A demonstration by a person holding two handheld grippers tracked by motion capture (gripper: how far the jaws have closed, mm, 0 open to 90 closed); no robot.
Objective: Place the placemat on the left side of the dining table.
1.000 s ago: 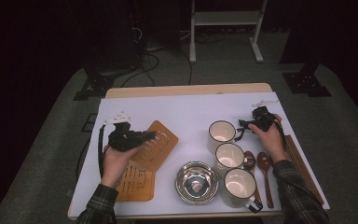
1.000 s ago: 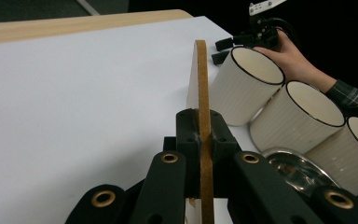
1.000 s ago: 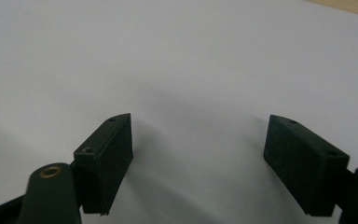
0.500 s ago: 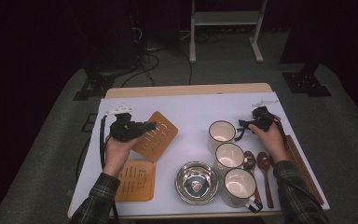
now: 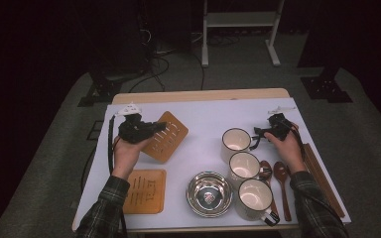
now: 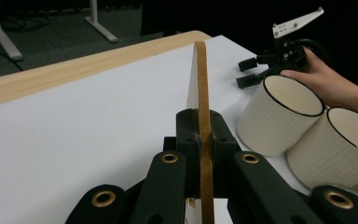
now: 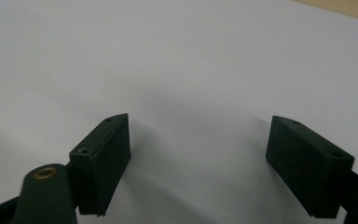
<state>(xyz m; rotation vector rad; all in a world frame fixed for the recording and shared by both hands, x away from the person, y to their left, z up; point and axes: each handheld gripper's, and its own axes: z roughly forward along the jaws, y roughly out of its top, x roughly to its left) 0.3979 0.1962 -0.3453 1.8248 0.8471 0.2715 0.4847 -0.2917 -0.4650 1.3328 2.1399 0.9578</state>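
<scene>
Left gripper (image 6: 204,140) clamps a mat (image 5: 164,136) on edge, left of the cups (image 5: 244,164), mid-carry; right gripper (image 7: 198,158) gapes empty; next, set it flat

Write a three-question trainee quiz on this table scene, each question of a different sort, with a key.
1. True or false: the left hand-held gripper is shut on a wooden trivet.
2. Multiple choice: how do the jaws of the right hand-held gripper stand? A. clamped on a mug; B. open over bare tabletop; C. shut on a spoon.
3. Fill in: in the high view, the steel bowl sits between the second trivet and a row of ___ mugs.

Key: 1 true, the board stands on edge between the pads. 2 B. 3 three.
</scene>
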